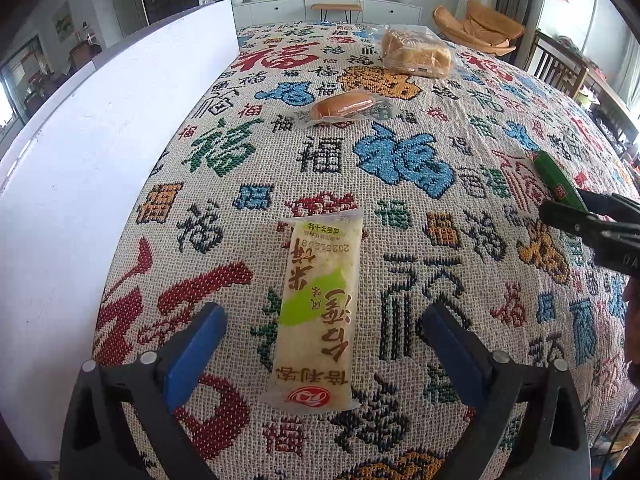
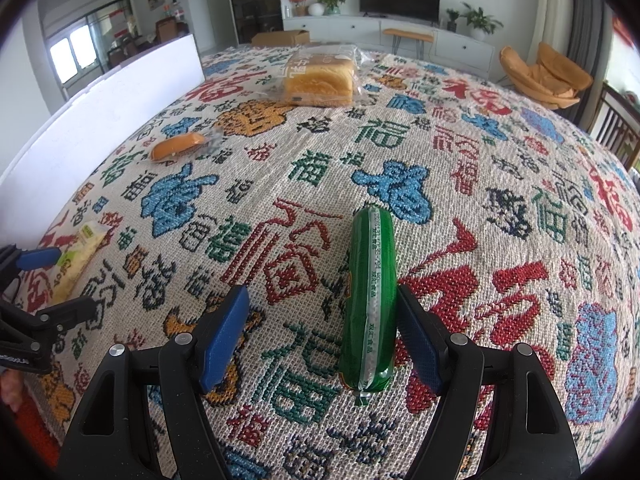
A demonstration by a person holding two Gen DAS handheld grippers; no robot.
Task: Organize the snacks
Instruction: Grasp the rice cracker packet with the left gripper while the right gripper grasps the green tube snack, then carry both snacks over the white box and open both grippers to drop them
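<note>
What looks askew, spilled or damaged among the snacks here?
Nothing stands out. The rice cracker pack, green sausage, small bun and bread loaf lie sealed and intact, spread apart on the patterned cloth.

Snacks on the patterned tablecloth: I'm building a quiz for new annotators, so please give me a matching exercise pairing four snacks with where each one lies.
Things:
1. pale yellow-green rice cracker packet
2. green plastic-wrapped sausage
3. small orange bun in clear wrap
4. sliced bread loaf in a clear bag

Places:
A. farthest back, near the table's far edge
B. between the open left gripper's blue pads, untouched
C. mid-table, in front of the loaf
D. between the right gripper's pads, against one pad

Pairs: 1-B, 2-D, 3-C, 4-A
</note>
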